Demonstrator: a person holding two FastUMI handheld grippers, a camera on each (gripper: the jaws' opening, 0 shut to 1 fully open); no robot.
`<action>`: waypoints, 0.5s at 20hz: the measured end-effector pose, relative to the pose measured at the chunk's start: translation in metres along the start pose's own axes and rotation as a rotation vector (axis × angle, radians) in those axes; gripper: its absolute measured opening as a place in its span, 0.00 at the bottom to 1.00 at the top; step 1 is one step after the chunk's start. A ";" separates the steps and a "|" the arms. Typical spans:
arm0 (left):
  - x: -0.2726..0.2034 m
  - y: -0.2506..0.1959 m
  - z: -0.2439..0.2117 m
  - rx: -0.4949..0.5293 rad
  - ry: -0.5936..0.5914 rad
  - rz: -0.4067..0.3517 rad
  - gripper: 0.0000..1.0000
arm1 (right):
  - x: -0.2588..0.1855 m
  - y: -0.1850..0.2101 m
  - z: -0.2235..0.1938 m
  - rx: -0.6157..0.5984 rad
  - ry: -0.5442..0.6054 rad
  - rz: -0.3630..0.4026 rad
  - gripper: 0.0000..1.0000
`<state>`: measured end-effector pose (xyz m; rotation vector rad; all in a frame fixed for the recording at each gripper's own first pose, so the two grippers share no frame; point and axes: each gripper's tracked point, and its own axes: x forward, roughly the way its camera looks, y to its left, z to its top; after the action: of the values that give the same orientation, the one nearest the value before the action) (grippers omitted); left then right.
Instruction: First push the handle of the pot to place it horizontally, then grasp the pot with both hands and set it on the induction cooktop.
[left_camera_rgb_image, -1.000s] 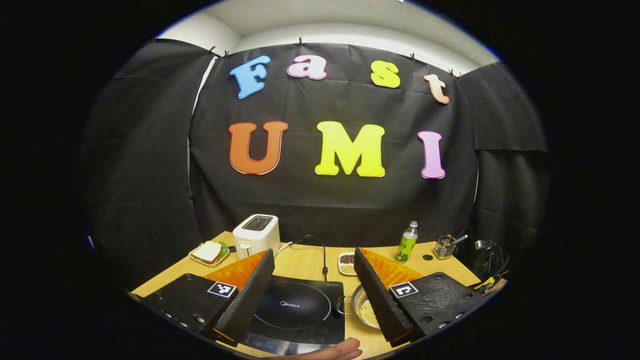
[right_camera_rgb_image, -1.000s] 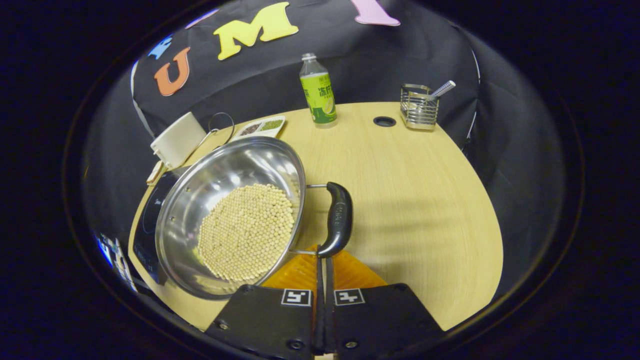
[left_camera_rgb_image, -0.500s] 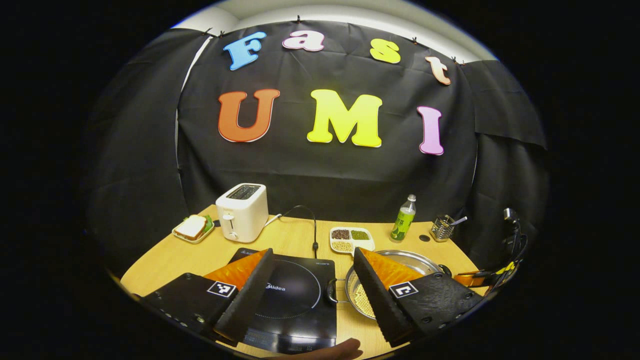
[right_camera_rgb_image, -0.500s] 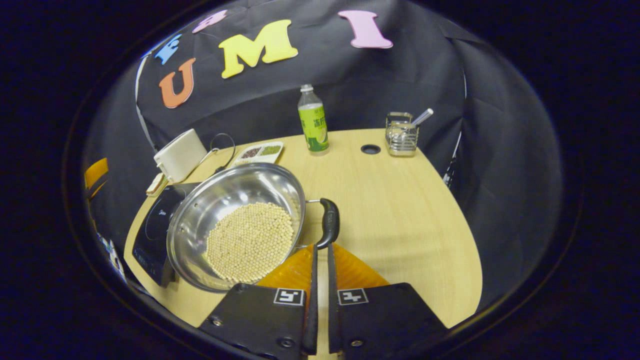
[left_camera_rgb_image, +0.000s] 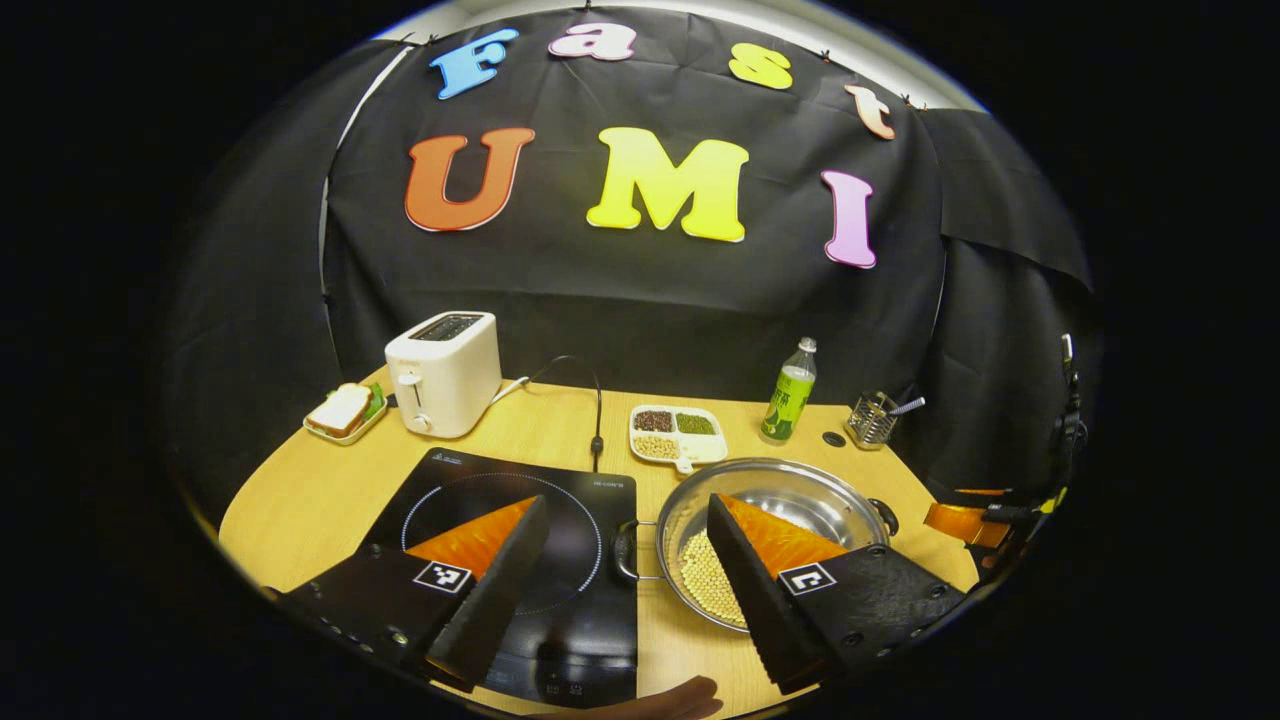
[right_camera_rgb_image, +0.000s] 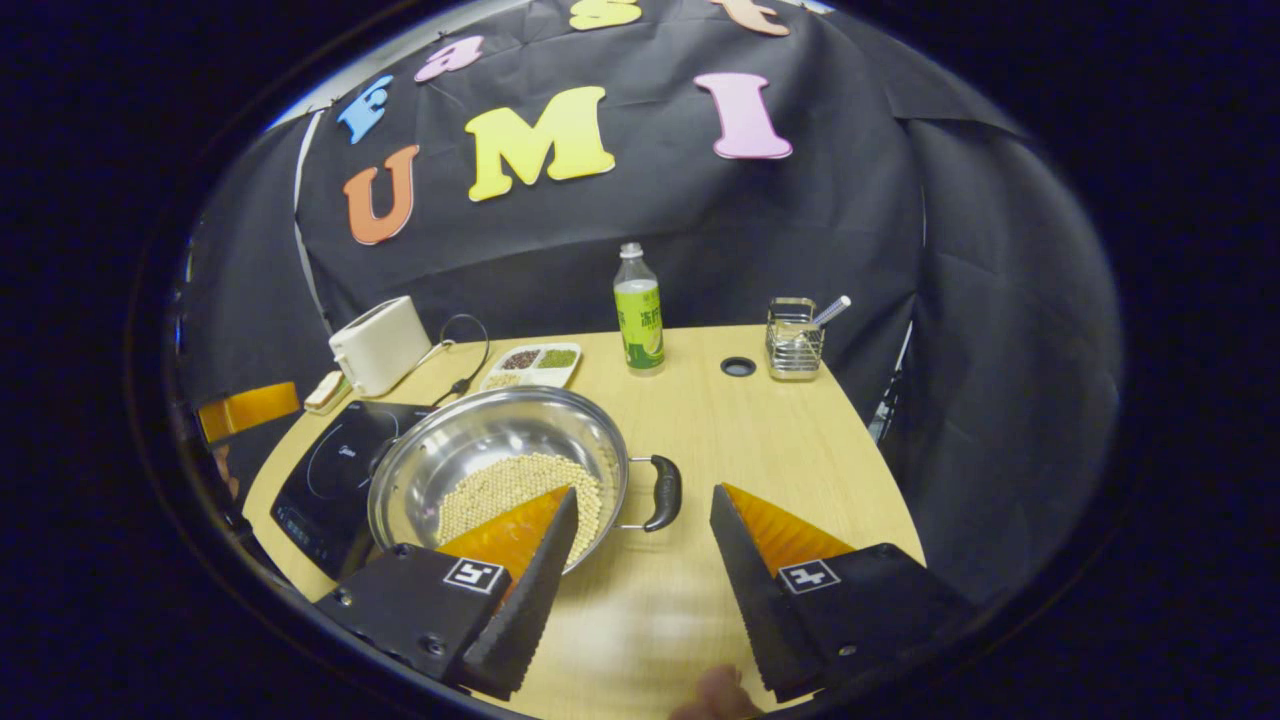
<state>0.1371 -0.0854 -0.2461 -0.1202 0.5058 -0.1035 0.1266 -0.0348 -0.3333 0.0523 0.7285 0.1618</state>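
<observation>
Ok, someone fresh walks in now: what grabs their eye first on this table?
The shiny pot of pale beans at mid-table, beside the black cooktop, its black handle towards the right gripper, which is open. Then the white toaster at the back left and the green bottle by the wall.

A white toaster (left_camera_rgb_image: 443, 371) stands at ten o'clock on the wooden table (left_camera_rgb_image: 300, 490), a sandwich plate (left_camera_rgb_image: 343, 412) just beside it. A divided dish of beans (left_camera_rgb_image: 675, 436) sits at twelve, a green bottle (left_camera_rgb_image: 788, 392) and wire utensil holder (left_camera_rgb_image: 872, 420) toward one o'clock.
</observation>
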 end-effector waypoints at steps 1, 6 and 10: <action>0.004 -0.004 -0.004 0.008 0.011 -0.004 0.95 | 0.002 0.001 0.001 -0.002 -0.001 0.001 0.85; 0.033 -0.014 -0.032 0.042 0.077 -0.001 0.96 | 0.027 -0.008 0.003 -0.005 0.011 -0.047 0.85; 0.059 -0.016 -0.055 0.055 0.148 0.007 0.95 | 0.054 -0.006 -0.002 0.011 0.034 -0.056 0.85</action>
<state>0.1609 -0.1140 -0.3196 -0.0566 0.6510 -0.1201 0.1656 -0.0315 -0.3706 0.0396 0.7639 0.1055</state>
